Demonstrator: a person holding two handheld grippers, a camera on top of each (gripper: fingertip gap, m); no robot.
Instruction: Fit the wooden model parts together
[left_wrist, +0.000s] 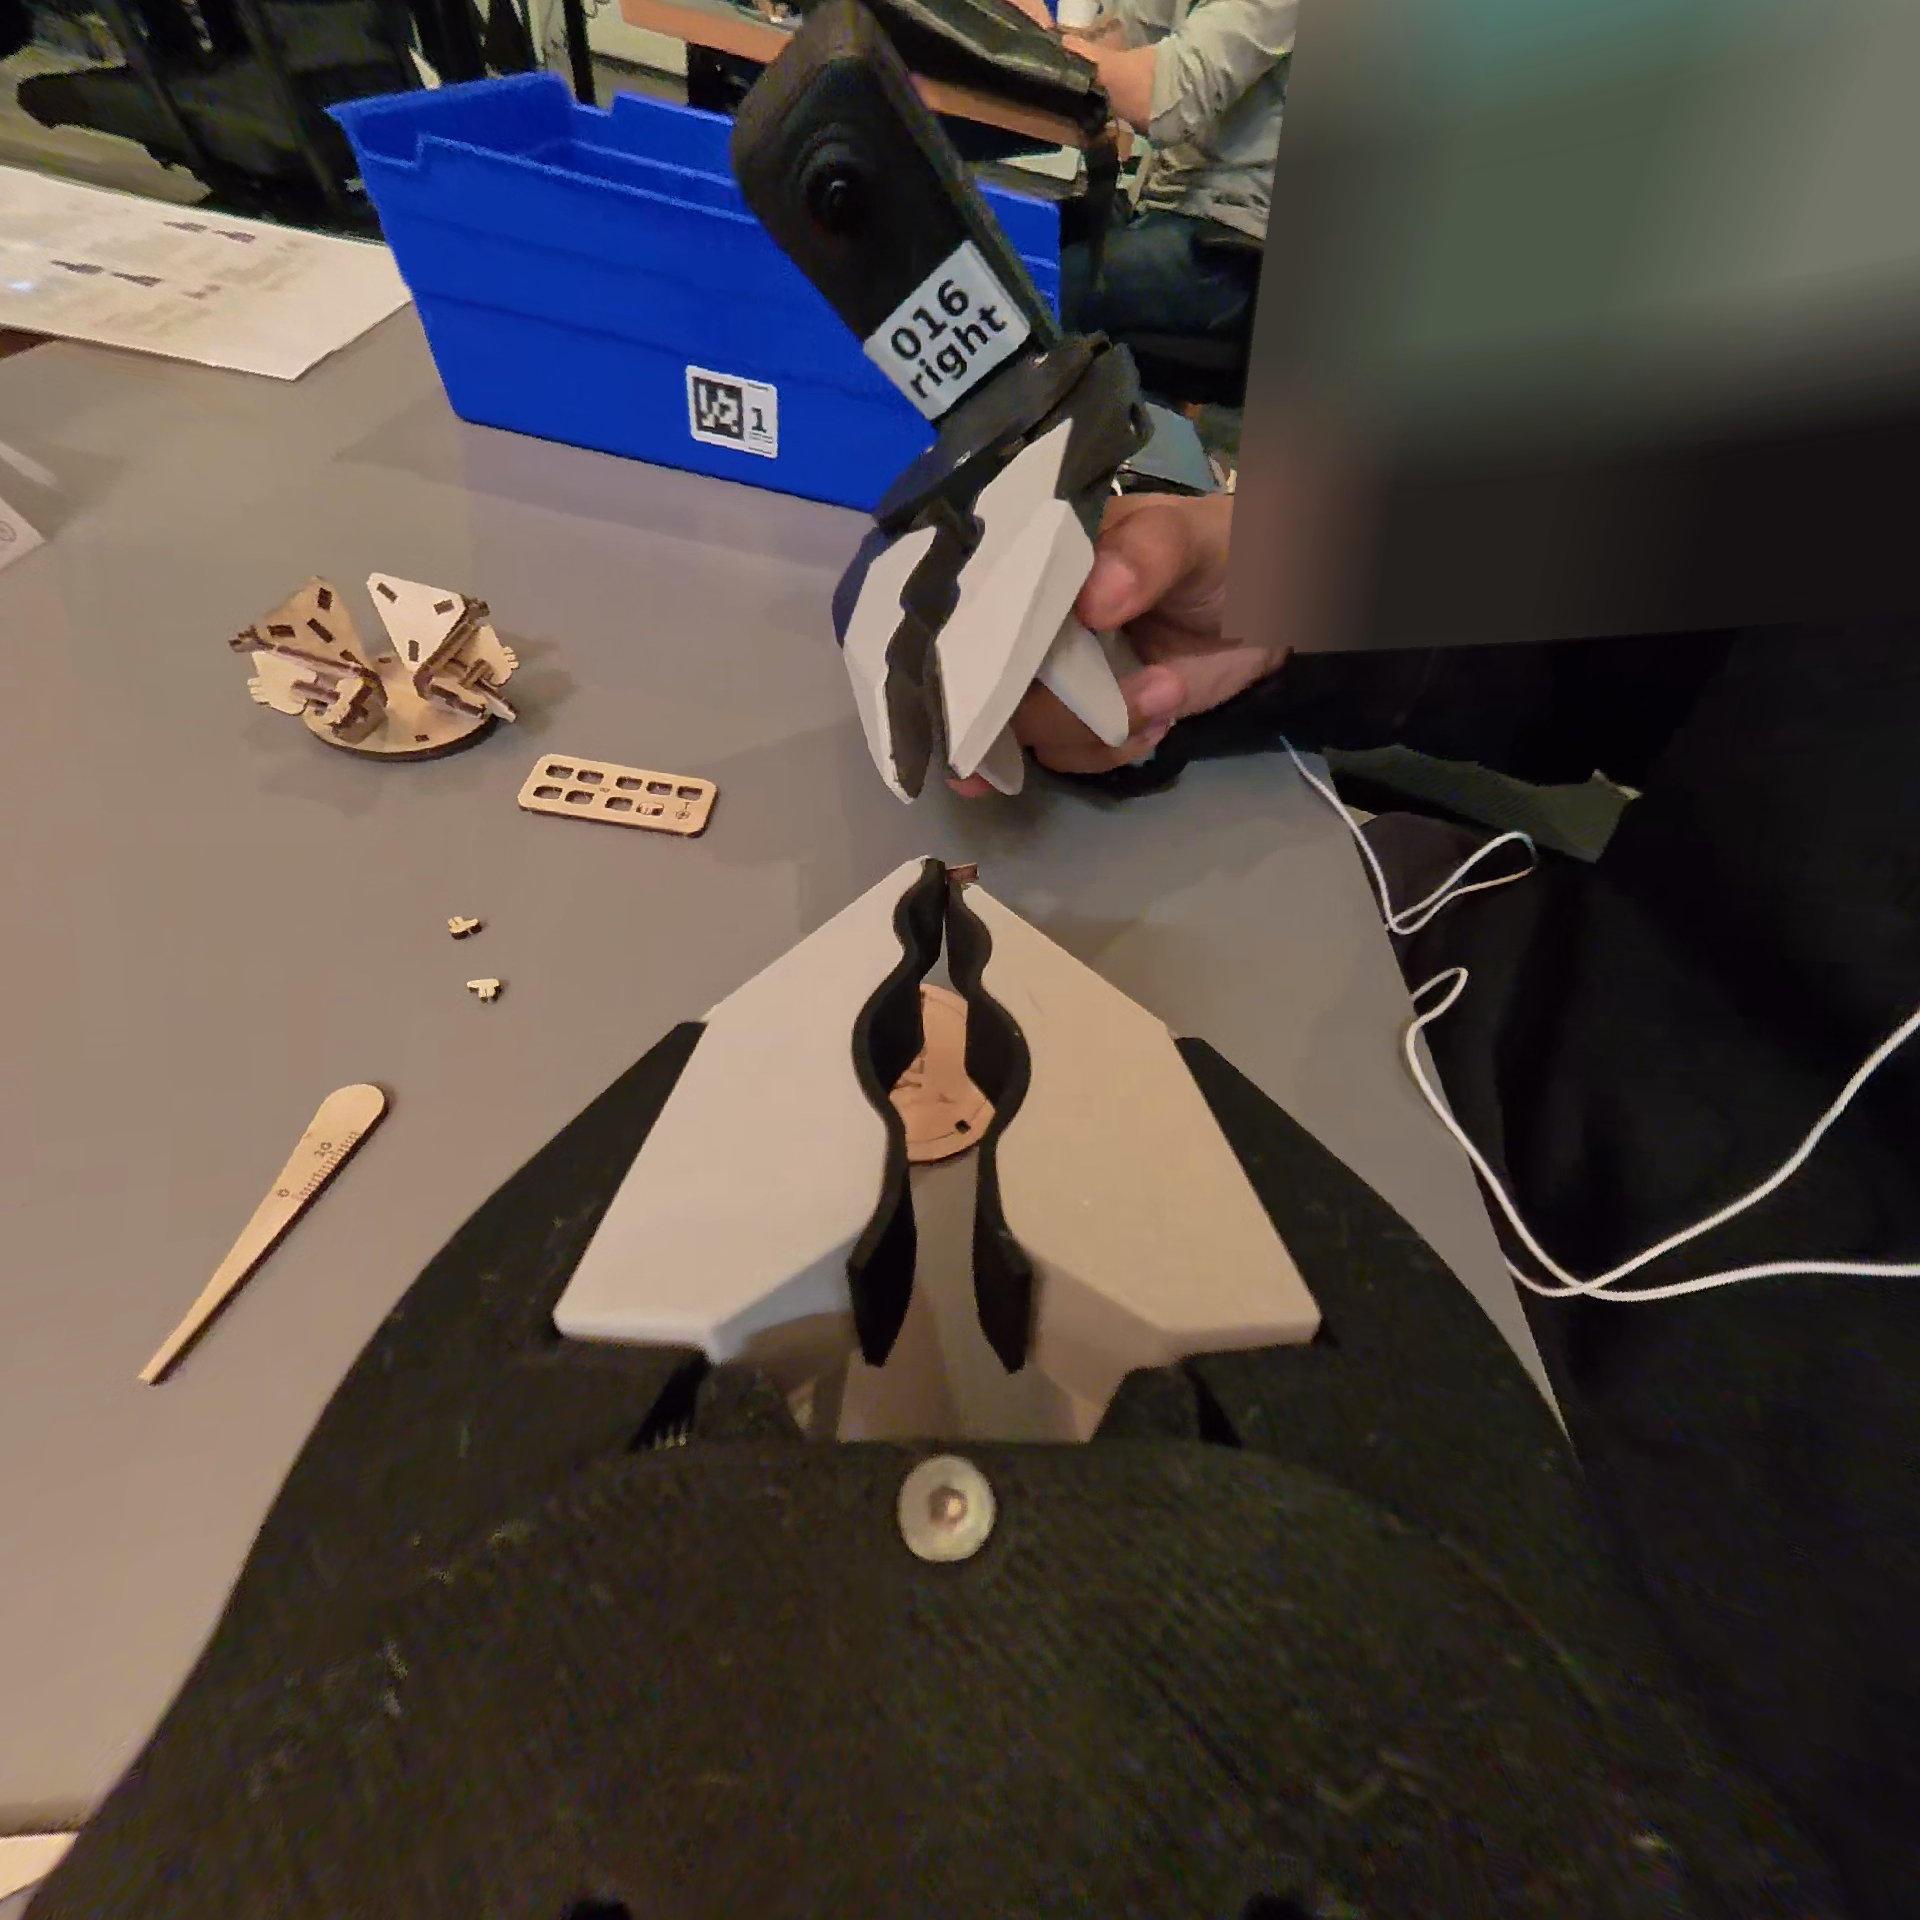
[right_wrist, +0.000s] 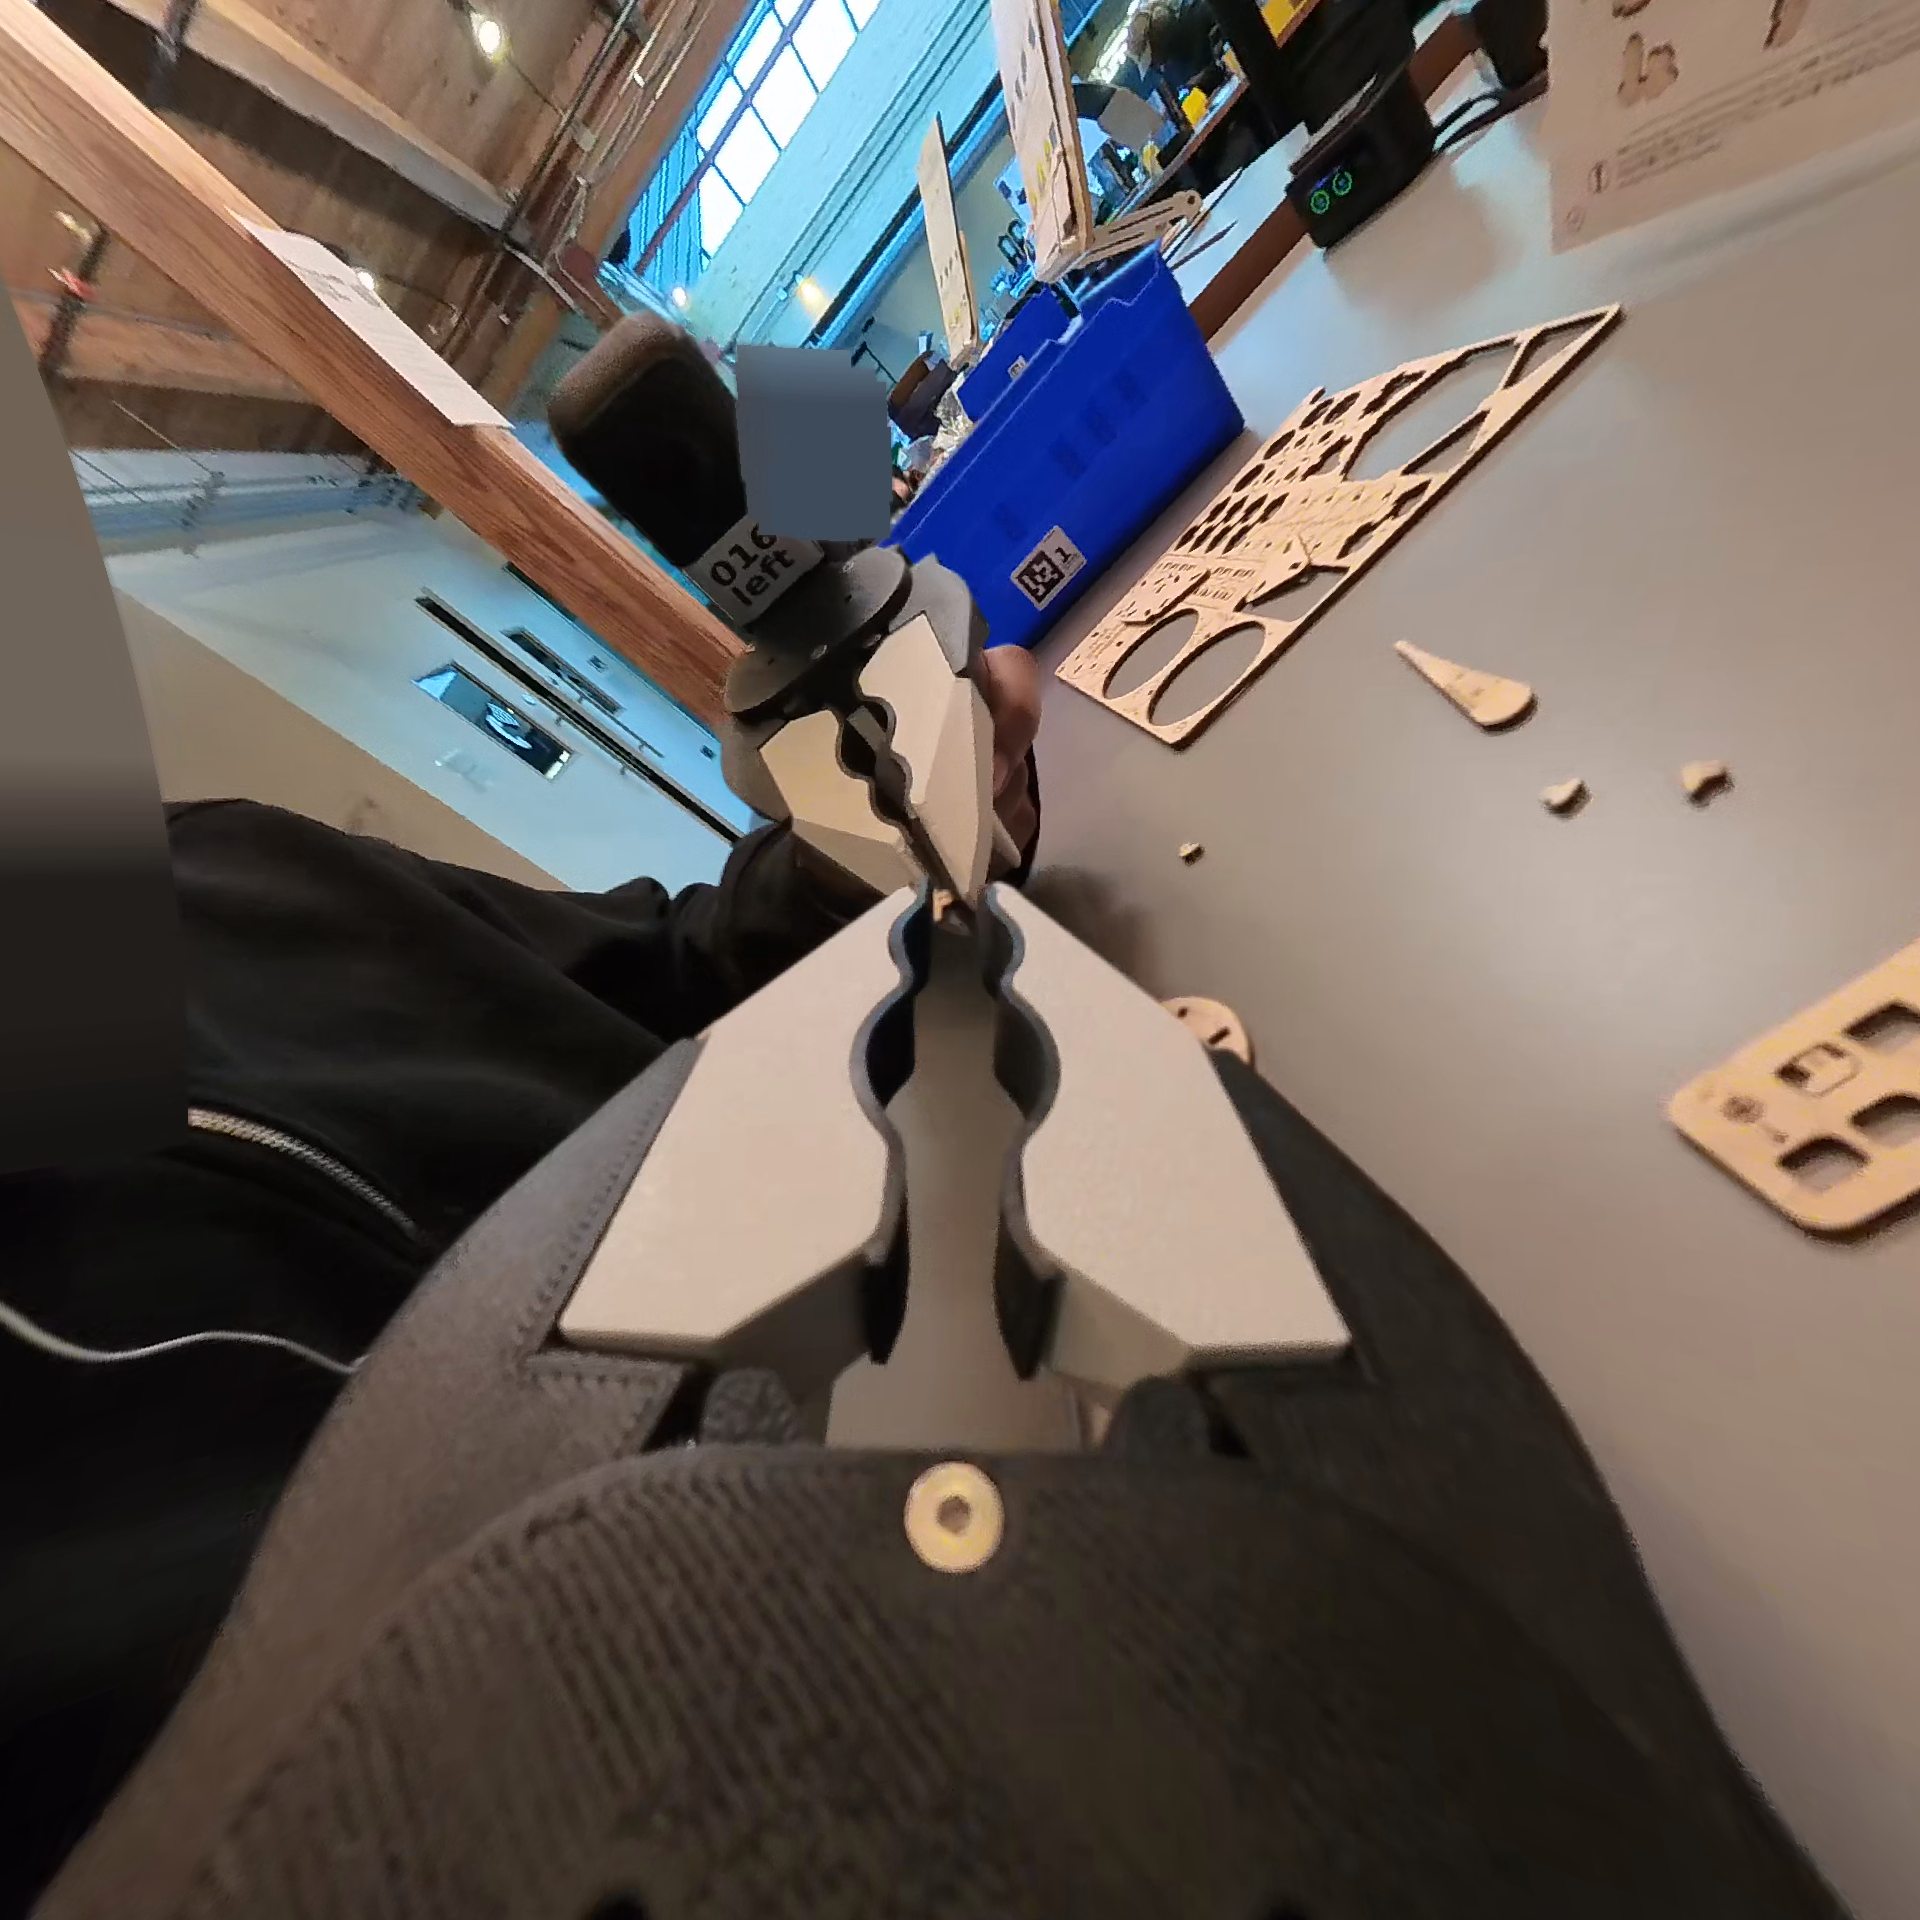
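Grey bench (left_wrist: 208, 1039) carries wooden cut-outs. My left gripper (left_wrist: 940, 873) is pinched shut on a tiny wooden piece (left_wrist: 961, 876) poking out at its tip. My right gripper (right_wrist: 951, 909) stands narrowly apart, with that piece (right_wrist: 940, 906) and the left tip between its fingertips; I cannot tell whether they touch it. From the left gripper, a wooden disc (left_wrist: 940, 1101) lies under the fingers at 6 o'clock, a slotted plate (left_wrist: 617, 795) at 10, a wooden model (left_wrist: 379, 665) beyond it, and a blue bin (left_wrist: 582, 291) at 11.
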